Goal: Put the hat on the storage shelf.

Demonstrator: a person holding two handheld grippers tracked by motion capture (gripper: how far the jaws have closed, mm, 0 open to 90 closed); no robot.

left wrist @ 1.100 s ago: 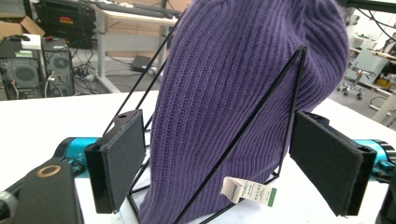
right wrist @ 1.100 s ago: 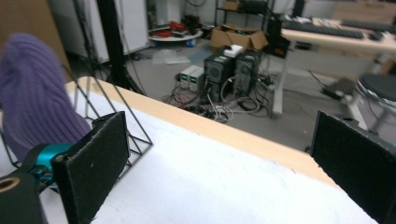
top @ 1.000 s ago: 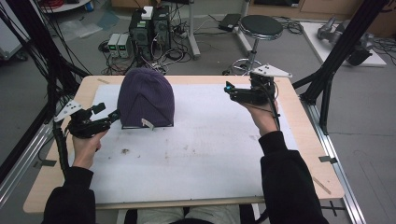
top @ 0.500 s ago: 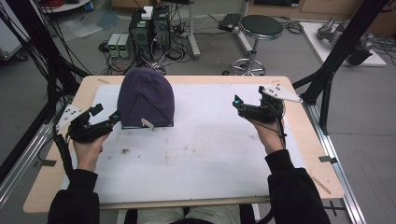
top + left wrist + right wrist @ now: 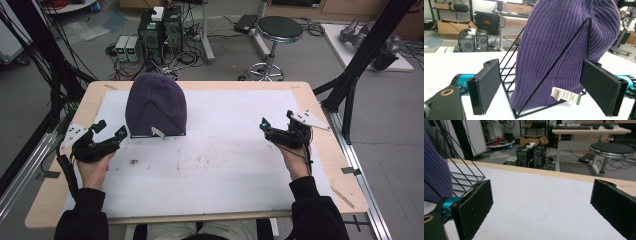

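Purple knit hat (image 5: 155, 104) draped over a black wire stand (image 5: 549, 75), sitting right in front of the left gripper (image 5: 109, 134), jaws spread wide, nothing held. Right gripper (image 5: 263, 125) also wide, empty, with the hat far off to its left. Probably soft, light, stretchy, a bit grippy. Best pinched at the bottom hem near the white tag (image 5: 566, 95), well clear of the wire.

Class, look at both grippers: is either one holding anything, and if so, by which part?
Nothing is held. The left gripper is open in front of the purple beanie on its wire stand; the right gripper is open over the table.
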